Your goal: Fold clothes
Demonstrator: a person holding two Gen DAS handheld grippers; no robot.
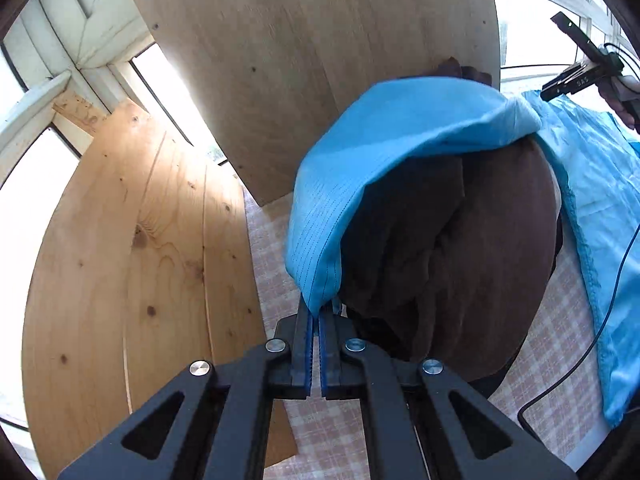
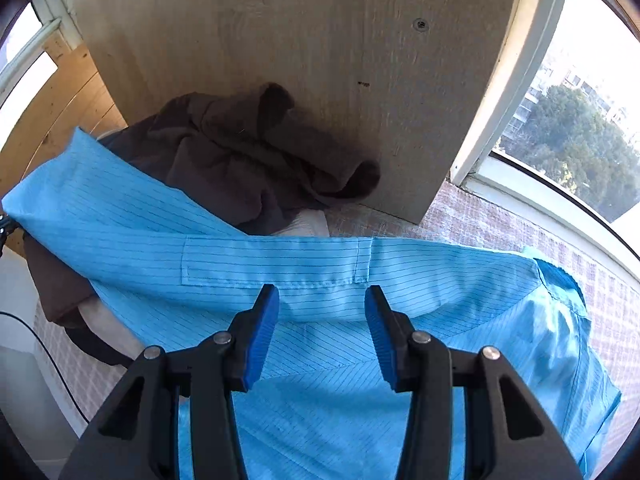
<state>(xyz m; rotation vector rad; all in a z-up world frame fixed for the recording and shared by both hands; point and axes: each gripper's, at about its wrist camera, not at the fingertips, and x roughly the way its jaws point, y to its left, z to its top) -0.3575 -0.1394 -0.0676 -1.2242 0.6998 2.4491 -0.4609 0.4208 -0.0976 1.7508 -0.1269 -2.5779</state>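
**Blue shirt sleeve pinched on the left**

My left hand-held gripper (image 1: pixel 315 314) is clamped on an edge of the light-blue pinstriped cotton shirt (image 2: pixel 320 280), lifted across a crumpled dark-brown garment (image 2: pixel 248 160). My right hand-held gripper (image 2: pixel 322 300) hovers over the shirt, jaws spread, on the pink checked worktop (image 2: pixel 500 220).

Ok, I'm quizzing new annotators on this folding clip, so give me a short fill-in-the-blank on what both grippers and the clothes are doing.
1. The left gripper is shut on a corner of the ____ garment.
2. The right gripper hovers over that garment with its jaws ____.
3. The crumpled clothing behind it is ____ in colour.
4. The tablecloth has a ____ pattern.

Missing words: blue; open; brown; checked
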